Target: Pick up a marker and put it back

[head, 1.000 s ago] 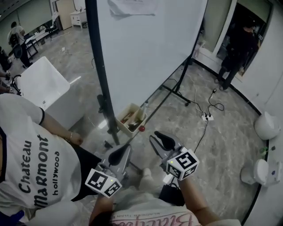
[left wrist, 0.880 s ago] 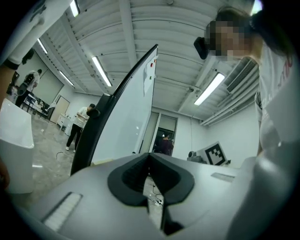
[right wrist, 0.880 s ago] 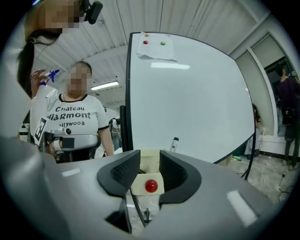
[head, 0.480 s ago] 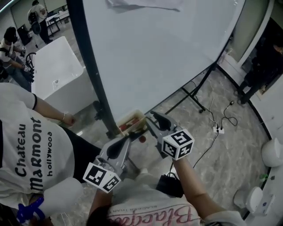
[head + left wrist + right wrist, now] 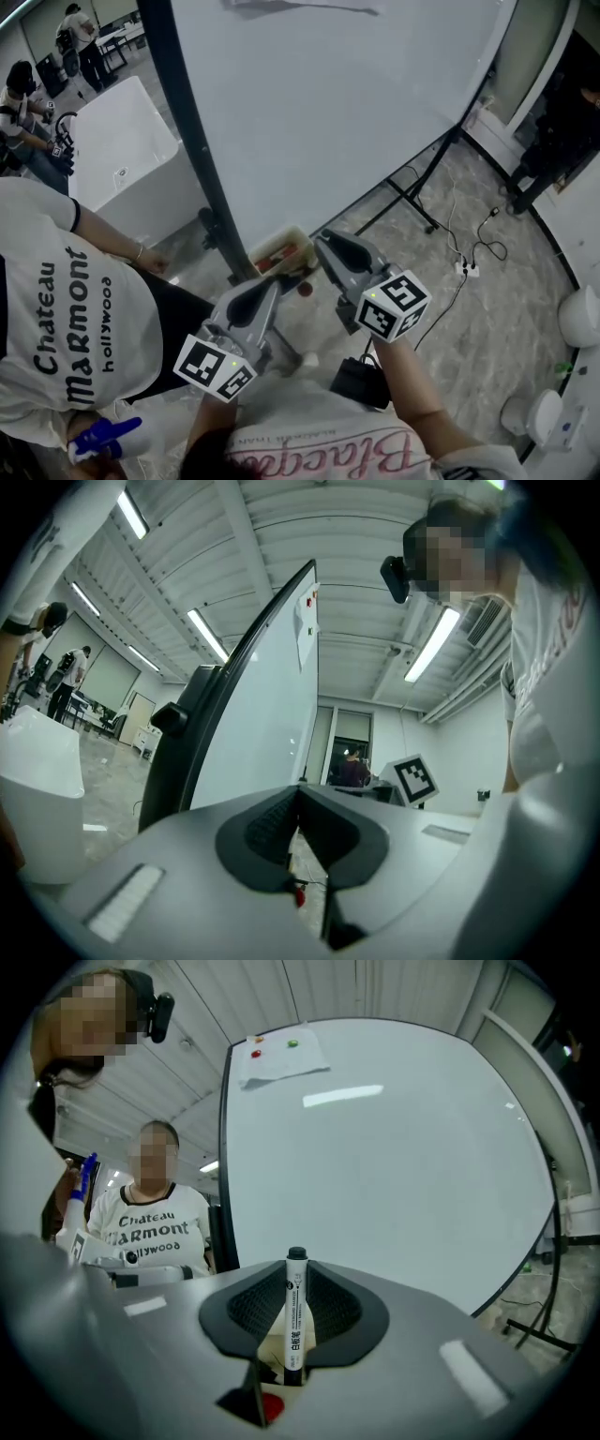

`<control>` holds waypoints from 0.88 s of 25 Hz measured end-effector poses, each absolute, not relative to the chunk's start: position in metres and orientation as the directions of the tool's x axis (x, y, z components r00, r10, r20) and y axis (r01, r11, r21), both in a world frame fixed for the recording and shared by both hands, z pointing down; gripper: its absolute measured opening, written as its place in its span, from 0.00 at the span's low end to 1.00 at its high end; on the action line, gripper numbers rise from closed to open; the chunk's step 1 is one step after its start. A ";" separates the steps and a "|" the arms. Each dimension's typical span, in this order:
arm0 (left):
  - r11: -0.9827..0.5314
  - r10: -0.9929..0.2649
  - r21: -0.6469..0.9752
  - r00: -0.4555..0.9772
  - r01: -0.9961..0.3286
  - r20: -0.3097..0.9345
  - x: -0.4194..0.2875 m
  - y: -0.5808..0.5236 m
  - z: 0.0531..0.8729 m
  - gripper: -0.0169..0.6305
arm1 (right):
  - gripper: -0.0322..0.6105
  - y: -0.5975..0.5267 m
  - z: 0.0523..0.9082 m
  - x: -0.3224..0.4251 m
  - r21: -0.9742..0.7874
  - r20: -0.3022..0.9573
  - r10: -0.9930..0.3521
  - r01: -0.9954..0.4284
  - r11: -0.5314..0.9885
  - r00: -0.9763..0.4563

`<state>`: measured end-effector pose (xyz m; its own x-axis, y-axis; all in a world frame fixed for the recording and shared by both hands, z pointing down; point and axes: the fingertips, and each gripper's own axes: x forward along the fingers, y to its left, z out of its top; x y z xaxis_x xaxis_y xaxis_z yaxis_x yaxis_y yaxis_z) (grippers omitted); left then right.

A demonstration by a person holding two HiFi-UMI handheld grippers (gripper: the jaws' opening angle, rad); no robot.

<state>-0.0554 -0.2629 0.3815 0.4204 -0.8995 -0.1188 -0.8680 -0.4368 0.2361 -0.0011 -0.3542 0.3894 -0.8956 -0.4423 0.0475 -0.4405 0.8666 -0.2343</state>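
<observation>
A black-capped white marker (image 5: 295, 1316) stands upright between the pads of my right gripper (image 5: 295, 1274). The jaws have just been closing and now grip it. In the head view my right gripper (image 5: 328, 246) reaches the right end of a small beige box (image 5: 281, 246) at the foot of the whiteboard (image 5: 328, 112). The marker itself is hidden there. My left gripper (image 5: 267, 292) hangs just below the box, shut and empty, and its tips meet in the left gripper view (image 5: 300, 794). A small red round thing (image 5: 305, 289) lies by the box.
The whiteboard's dark post (image 5: 192, 141) rises left of the box, and its legs (image 5: 412, 192) spread over the floor. A person in a white T-shirt (image 5: 66, 319) stands close on the left. A white block (image 5: 122, 150), floor cables (image 5: 464, 267) and a black bag (image 5: 361, 380) are nearby.
Both grippers have moved forward and up to the beige box. The right gripper's tips now sit at the box's right end. The left gripper has closed in below it.
</observation>
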 end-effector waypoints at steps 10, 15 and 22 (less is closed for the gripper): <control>-0.494 -0.866 0.197 0.460 -0.847 -0.194 -0.056 -0.248 0.354 0.03 | 0.16 -0.314 0.322 0.028 -0.200 -0.187 -0.498 -0.463 0.863 -0.847; -0.462 -0.884 0.200 0.430 -0.864 -0.184 -0.061 -0.251 0.360 0.02 | 0.16 -0.315 0.330 0.028 -0.181 -0.181 -0.508 -0.479 0.859 -0.842; -0.446 -0.892 0.202 0.416 -0.872 -0.175 -0.067 -0.253 0.362 0.03 | 0.16 -0.324 0.337 0.020 -0.170 -0.149 -0.503 -0.479 0.861 -0.851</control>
<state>-0.0674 -0.2525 0.3618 0.4161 -0.8924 -0.1749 -0.8718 -0.4461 0.2023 0.0198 -0.3245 0.3371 -0.8513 -0.5030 -0.1490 -0.4790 0.8611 -0.1705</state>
